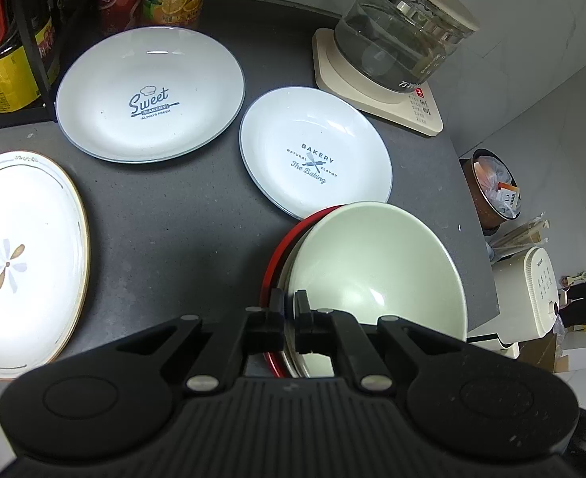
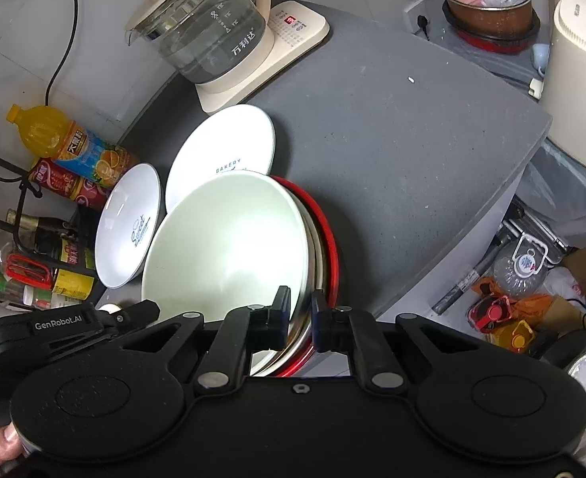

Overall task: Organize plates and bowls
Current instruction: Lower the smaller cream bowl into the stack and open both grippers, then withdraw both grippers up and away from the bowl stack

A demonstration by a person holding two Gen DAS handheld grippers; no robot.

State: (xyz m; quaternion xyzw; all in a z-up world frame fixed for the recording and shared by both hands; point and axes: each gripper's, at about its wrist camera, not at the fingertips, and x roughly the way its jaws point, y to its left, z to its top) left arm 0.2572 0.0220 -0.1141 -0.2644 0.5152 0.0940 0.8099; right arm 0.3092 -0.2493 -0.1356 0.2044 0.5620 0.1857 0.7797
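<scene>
Both claws, left [image 1: 289, 298] and right [image 2: 300, 298], pinched the stacked bowls' [image 1: 376, 263] rims; uneven lifting risked slipping onto the bench [image 1: 173, 219].

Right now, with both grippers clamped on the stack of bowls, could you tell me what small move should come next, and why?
Probably lift the stack straight up a little, both hands together. The left gripper and right gripper each pinch the rim of the nested stack, pale green bowl on top and red bowl beneath. The stack overlaps the rim of the Bakery plate, so sliding it might drag that plate.
</scene>
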